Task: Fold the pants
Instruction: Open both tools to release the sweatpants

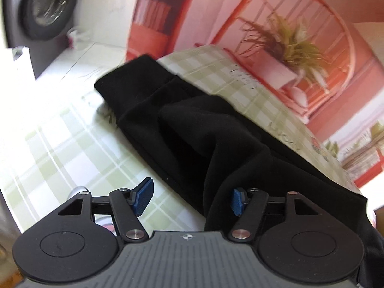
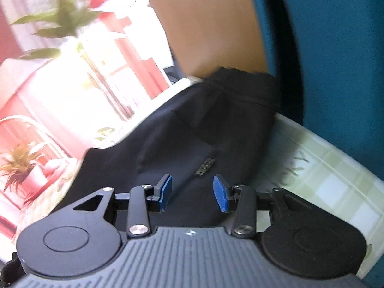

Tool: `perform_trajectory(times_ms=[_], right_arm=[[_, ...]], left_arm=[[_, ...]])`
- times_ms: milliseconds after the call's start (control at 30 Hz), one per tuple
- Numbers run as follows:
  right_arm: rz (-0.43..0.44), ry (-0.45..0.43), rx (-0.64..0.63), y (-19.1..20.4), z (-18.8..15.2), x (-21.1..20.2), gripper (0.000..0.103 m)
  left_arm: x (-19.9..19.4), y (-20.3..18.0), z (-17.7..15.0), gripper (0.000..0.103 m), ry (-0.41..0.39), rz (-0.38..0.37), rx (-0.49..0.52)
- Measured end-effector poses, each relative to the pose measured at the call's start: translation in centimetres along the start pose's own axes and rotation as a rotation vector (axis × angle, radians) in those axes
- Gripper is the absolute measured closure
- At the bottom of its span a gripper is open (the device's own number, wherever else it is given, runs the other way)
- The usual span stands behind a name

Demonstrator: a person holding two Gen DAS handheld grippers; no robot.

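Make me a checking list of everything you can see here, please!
Surface: table under a green-and-white checked cloth.
Job's things: black pants lying bunched on the cloth, with a small striped tag.
Clutter: nothing seen.
Grippers: left gripper open, nothing between its blue pads; right gripper open above the pants.
Cables: nothing seen.
Surroundings: washing machine, potted plant, red-and-pink backdrop, teal panel.

The left tongs (image 1: pixel 190 198) tilt downward with their blue pads (image 1: pixel 144 195) spread wide, pressing on nothing. The right tongs (image 2: pixel 193 193) also tilt down — pads (image 2: pixel 220 192) parted more narrowly, nothing clamped between them.
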State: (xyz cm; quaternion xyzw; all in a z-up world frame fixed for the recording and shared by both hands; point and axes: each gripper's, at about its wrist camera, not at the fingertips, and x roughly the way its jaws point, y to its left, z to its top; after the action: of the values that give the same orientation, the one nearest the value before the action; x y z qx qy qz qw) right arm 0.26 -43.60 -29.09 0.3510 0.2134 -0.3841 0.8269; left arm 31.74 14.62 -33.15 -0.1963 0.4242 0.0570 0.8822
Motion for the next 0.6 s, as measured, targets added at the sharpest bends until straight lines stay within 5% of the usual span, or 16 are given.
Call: perform_trajectory(times_ms=[367, 500, 600], right_arm=[[0.188, 0.068, -0.362, 13.1, -1.4, 6.9, 0.058], [0.213, 0.114, -0.457, 15.4, -3.3, 10.0, 0.058], [0.19, 0.145, -0.506, 15.7, -4.5, 12.0, 0.058]], left_arm=[[-3.8, -4.5, 4.9, 0.035, -0.114, -0.019, 0.212], [-4.1, -6.4, 6.6, 0.035, -0.166, 0.022, 0.267], [-2.3, -7.6, 7.9, 0.035, -0.12, 0.029, 0.31]])
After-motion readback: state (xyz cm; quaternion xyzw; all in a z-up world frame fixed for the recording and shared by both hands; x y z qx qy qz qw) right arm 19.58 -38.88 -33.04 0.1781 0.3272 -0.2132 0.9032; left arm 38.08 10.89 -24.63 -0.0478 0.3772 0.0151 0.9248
